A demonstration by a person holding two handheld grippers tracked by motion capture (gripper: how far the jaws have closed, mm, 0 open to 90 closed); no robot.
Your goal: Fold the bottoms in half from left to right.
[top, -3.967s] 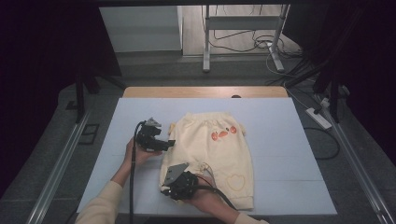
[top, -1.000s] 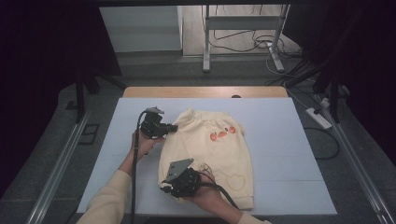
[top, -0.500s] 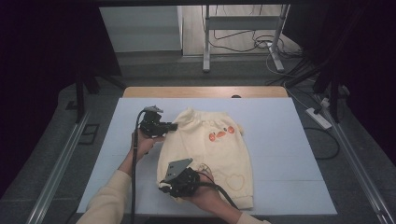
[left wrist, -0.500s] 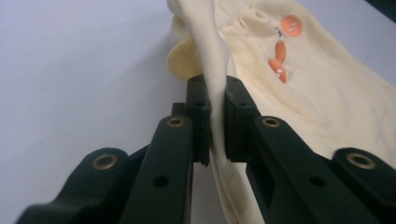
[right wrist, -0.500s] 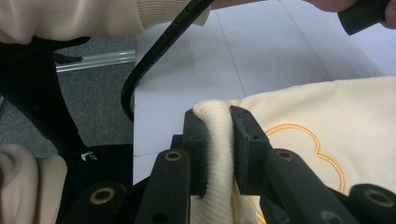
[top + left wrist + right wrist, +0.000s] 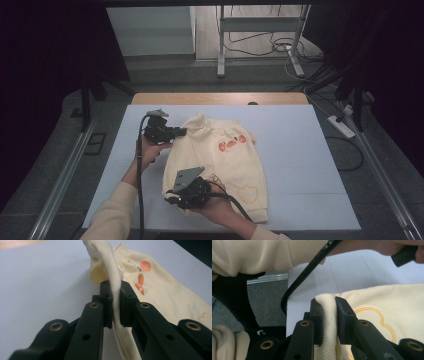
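moved: left claw lifted soft cream sweater shoulder | right claw clamps ribbed hem

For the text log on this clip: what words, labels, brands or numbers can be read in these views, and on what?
No readable text anywhere.
Cream garment: orange motifs and a stitched outline shape, pictures rather than letters.
Small white mark on a dark item in the right gripper view: too small and blurred to read.
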